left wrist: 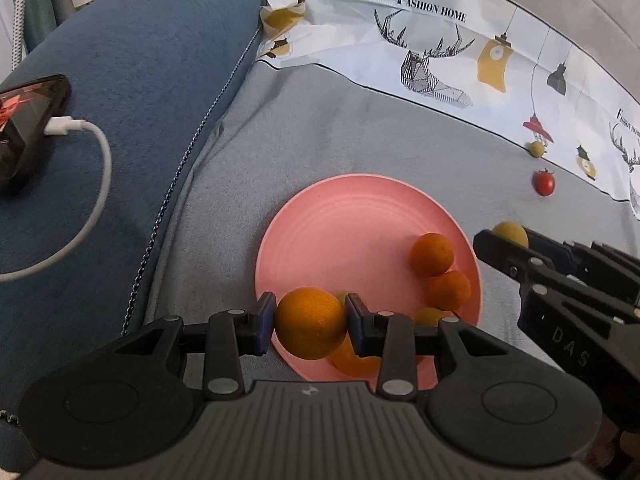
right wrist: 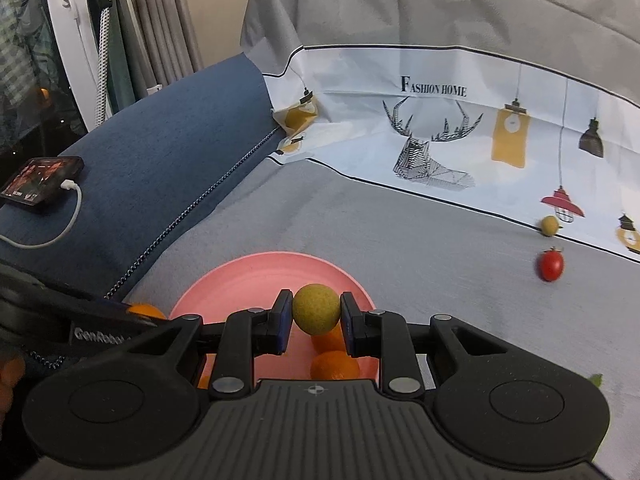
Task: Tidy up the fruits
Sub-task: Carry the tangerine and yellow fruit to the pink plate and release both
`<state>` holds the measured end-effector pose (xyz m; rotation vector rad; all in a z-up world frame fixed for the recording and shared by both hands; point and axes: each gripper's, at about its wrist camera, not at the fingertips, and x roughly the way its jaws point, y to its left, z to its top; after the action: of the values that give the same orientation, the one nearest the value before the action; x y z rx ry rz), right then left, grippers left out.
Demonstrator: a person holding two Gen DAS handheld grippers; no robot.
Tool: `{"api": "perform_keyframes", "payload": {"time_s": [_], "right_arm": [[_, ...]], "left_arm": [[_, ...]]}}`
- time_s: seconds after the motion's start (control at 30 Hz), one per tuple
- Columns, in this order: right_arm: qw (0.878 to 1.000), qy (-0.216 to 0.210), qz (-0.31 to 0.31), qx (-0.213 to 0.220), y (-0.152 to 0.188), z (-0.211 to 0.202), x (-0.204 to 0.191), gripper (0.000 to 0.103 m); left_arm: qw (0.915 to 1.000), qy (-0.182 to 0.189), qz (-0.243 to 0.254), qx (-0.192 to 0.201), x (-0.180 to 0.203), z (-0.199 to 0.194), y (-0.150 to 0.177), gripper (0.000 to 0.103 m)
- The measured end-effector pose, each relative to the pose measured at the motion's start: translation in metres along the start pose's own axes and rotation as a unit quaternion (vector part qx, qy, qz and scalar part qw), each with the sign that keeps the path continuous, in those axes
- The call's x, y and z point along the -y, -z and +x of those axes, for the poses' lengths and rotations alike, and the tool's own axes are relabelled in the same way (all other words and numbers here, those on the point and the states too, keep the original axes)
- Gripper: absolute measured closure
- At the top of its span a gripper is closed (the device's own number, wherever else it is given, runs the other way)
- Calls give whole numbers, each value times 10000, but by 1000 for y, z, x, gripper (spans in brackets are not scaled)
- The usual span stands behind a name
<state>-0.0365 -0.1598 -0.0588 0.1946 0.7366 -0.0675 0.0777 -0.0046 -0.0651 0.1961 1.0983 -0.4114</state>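
Note:
A pink plate (left wrist: 360,216) lies on the grey cloth and also shows in the right wrist view (right wrist: 256,272). My left gripper (left wrist: 311,326) is shut on an orange (left wrist: 310,322) above the plate's near edge. Two small oranges (left wrist: 433,254) (left wrist: 448,290) and more fruit lie in the plate. My right gripper (right wrist: 316,312) is shut on a yellow-green fruit (right wrist: 316,308) above the plate; it shows at the right in the left wrist view (left wrist: 510,234). A red tomato (right wrist: 551,266) and a small yellow fruit (right wrist: 550,225) lie on the cloth at the far right.
A blue cushion (left wrist: 132,92) at the left carries a phone (left wrist: 24,120) with a white charging cable (left wrist: 96,184). A white printed cloth (right wrist: 440,136) lines the back. A curtain (right wrist: 168,20) hangs behind at the left.

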Motion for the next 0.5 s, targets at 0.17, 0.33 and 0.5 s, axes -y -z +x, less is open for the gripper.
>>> {"api": "perform_keyframes", "payload": {"time_s": [0.17,0.33,0.5], "right_arm": [[10000,-86,51,-4,-4,9,-2,77],[9995,-270,132,41,-8,11,-4,75],[9970,-470,610,118,-14,7,4,42]], "left_arm": [[10000,-12,20,-33,-1,8,0,61],[9993,-111,158,335,1,0,1,10],[9986,-178,239,436,0,-9,6,0]]}}
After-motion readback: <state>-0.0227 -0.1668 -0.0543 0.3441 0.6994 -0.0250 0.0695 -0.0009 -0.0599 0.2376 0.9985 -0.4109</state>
